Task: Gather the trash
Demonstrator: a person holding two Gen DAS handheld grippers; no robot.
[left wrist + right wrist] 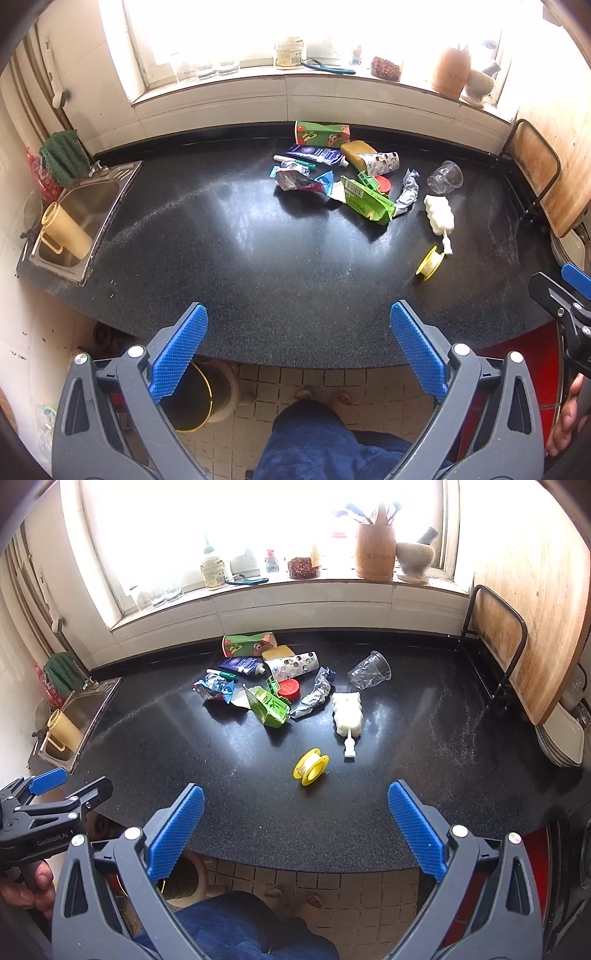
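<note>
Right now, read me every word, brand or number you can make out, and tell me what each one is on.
"GenRobot.AI": on the dark body of the left tongs, seen in the right wrist view.
Green packet: dark handwritten-looking marks and a barcode, too blurred to read.
Blue tube: round emblem and print, too small to read.
Bottle on the windowsill: label with barcode, washed out, unreadable.

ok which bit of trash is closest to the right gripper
The yellow spool. It lies alone on the counter, nearer the open right gripper than the white sponge brush and the pile of wrappers behind it.
</note>
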